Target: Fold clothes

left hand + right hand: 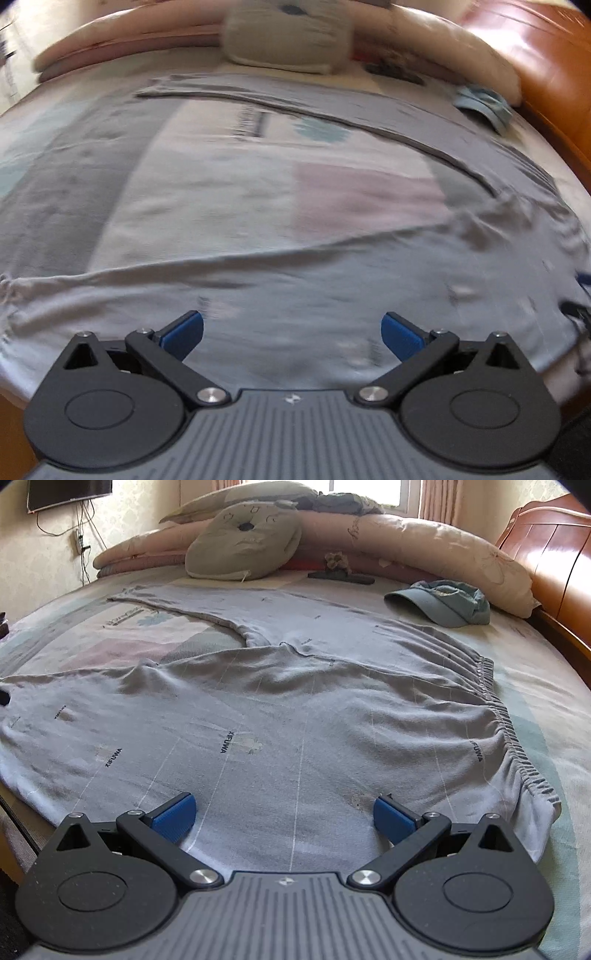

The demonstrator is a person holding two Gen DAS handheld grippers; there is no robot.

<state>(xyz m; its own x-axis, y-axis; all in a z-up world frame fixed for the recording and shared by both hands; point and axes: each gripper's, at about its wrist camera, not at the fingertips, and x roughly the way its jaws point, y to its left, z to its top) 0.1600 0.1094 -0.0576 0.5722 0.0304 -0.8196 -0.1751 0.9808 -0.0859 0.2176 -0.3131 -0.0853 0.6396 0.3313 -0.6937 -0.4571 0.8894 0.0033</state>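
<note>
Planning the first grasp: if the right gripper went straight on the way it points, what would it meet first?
Probably the grey trousers spread on the bed; the right gripper, open, points low across them.

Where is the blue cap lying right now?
In the right wrist view, the blue cap lies on the bed's far right, beyond the grey trousers, near the wooden headboard.

a home bedroom: a bed [535,686] with wooden headboard [554,554], pillows [243,546], wall-mounted tv [66,493], curtained window [373,491].
</note>
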